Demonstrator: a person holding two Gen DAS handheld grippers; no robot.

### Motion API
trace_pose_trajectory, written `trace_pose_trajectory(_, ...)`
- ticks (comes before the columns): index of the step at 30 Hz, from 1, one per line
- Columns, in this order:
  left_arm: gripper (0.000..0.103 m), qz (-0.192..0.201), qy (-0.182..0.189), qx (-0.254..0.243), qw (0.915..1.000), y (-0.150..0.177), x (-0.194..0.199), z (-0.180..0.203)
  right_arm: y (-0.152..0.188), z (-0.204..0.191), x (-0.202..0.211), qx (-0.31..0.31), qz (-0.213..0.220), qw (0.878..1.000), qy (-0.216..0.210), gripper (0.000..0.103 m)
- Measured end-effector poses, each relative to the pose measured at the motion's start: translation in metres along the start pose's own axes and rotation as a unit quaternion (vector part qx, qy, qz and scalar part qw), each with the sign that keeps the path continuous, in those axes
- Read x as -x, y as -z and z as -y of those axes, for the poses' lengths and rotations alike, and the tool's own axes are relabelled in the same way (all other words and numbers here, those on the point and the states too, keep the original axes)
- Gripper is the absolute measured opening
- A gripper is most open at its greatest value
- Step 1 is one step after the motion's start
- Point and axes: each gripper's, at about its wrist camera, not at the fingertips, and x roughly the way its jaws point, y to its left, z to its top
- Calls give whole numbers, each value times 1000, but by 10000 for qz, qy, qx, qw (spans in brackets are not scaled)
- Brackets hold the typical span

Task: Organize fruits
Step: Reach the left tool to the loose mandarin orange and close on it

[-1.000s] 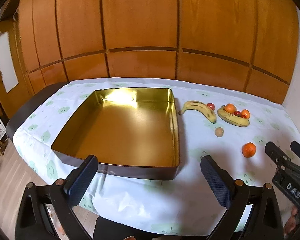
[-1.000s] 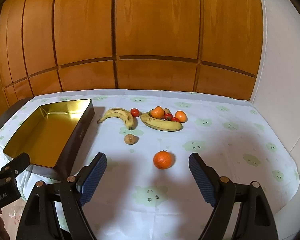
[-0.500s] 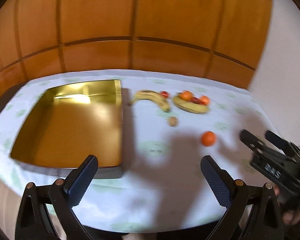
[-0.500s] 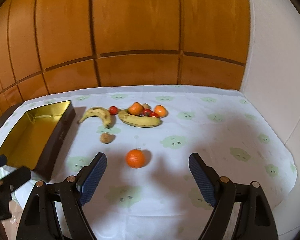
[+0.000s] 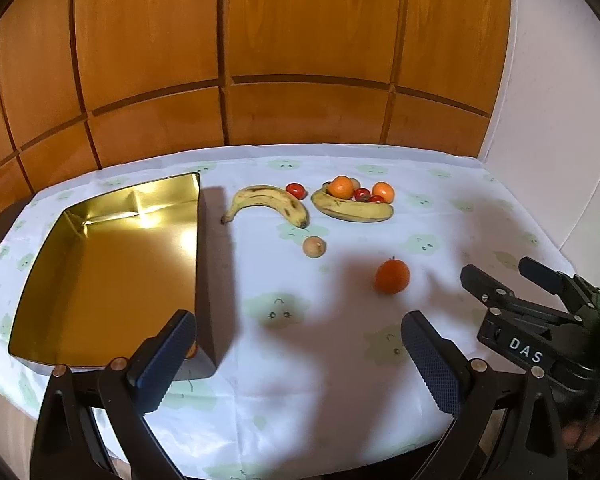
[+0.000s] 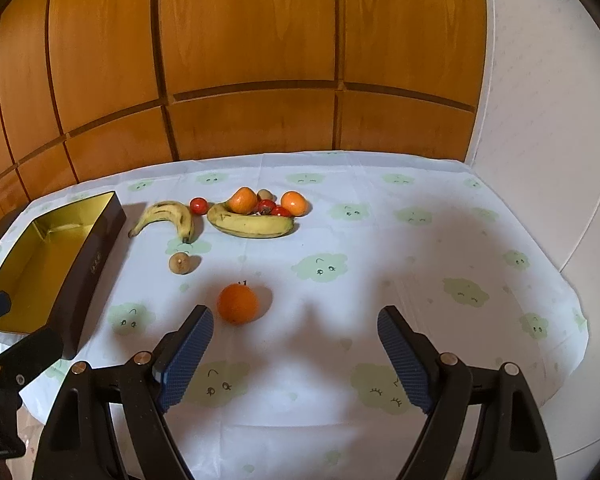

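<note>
On the tablecloth (image 6: pixel 420 240), a gold tin (image 6: pixel 52 248) lay far left, then two bananas (image 6: pixel 168 216), small fruits (image 6: pixel 268 204), and a lone orange (image 6: pixel 237 303) near the right gripper (image 6: pixel 296 356). Both the left gripper (image 5: pixel 300 360) and the right one gaped, holding nothing.

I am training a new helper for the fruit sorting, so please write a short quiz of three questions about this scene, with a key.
1. True or false: the gold tin already holds a banana.
2. Which fruit lies nearest to the right tongs?
A. the lone orange
B. the spotted banana
C. the small brown fruit
3. Fill in: both the left tongs and the right tongs are ____ and hold nothing.

Key:
1. False; the tin holds no banana, and both bananas lie on the tablecloth.
2. A
3. open
</note>
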Motion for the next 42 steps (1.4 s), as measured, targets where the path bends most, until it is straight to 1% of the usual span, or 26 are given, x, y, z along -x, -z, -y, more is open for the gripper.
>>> trace_pose_trajectory(3, 103, -62, 98, -55, 9999, -3, -4, 2, -2, 6, -1, -92, -50, 9999, -36, 86)
trace_pose_trajectory(6, 103, -154, 347, -117, 9992, -6, -9, 7, -4, 14, -4, -175, -108, 9998, -58, 86)
trace_pose_trajectory(9, 103, -337, 788, -112, 9963, -8, -18, 14, -3, 26, -7, -259, -216, 9994, -71, 86)
trace_pose_trajectory(10, 103, -380, 885, -111, 9953, -9, -21, 16, -2, 32, -9, -295, -272, 9992, -70, 86)
trace_pose_trajectory(12, 103, -656, 1229, -80, 9902, -12, -34, 21, -1, 44, -12, -420, -364, 9984, -79, 86)
trace_pose_trajectory(14, 103, -957, 1453, -37, 9847, -17, -49, 27, 2, 58, -13, -527, -425, 9977, -9, 86)
trace_pose_trajectory(16, 103, -1072, 1439, -159, 9836, -20, -59, 37, 4, 72, -17, -708, -483, 9963, 49, 86)
trace_pose_trajectory(18, 103, -1142, 1483, -436, 9813, -25, -71, 51, 8, 83, -20, -862, -549, 9947, 86, 86)
trace_pose_trajectory(20, 103, -1320, 1649, -566, 9758, -27, -85, 63, 11, 91, -23, -947, -590, 9937, 105, 86)
trace_pose_trajectory(21, 103, -1364, 1637, -621, 9751, -28, -92, 69, 12, 95, -24, -983, -604, 9933, 108, 86)
trace_pose_trajectory(22, 100, -1396, 1582, -670, 9752, -29, -99, 72, 13, 97, -26, -1009, -621, 9929, 110, 86)
trace_pose_trajectory(23, 92, -1448, 1541, -694, 9749, -30, -109, 77, 14, 100, -27, -1035, -640, 9925, 104, 86)
trace_pose_trajectory(25, 81, -1600, 1446, -646, 9743, -33, -127, 83, 17, 106, -30, -1078, -685, 9918, 110, 86)
trace_pose_trajectory(27, 79, -1736, 1326, -613, 9739, -35, -145, 88, 20, 110, -33, -1095, -748, 9911, 119, 86)
trace_pose_trajectory(29, 72, -1778, 1144, -590, 9756, -36, -158, 91, 23, 113, -36, -1130, -807, 9902, 116, 86)
trace_pose_trajectory(31, 71, -1866, 1136, -554, 9743, -35, -170, 92, 25, 115, -38, -1147, -848, 9897, 108, 86)
trace_pose_trajectory(32, 67, -1875, 1107, -519, 9746, -34, -174, 92, 26, 114, -39, -1131, -857, 9898, 107, 86)
trace_pose_trajectory(34, 65, -1831, 1081, -505, 9758, -33, -179, 92, 27, 113, -42, -1079, -875, 9902, 126, 86)
trace_pose_trajectory(35, 58, -1765, 1055, -493, 9774, -34, -180, 92, 28, 113, -43, -1069, -893, 9902, 129, 86)
trace_pose_trajectory(36, 54, -1742, 1051, -449, 9781, -34, -180, 90, 30, 113, -46, -1074, -924, 9899, 112, 86)
trace_pose_trajectory(38, 40, -1637, 1184, -250, 9791, -35, -180, 81, 32, 111, -50, -1069, -991, 9893, 93, 84)
trace_pose_trajectory(40, 40, -1595, 1288, -79, 9787, -34, -180, 74, 33, 107, -57, -995, -1048, 9895, 74, 82)
trace_pose_trajectory(42, 40, -1501, 1344, -114, 9794, -32, -178, 72, 34, 102, -63, -896, -1118, 9897, 73, 80)
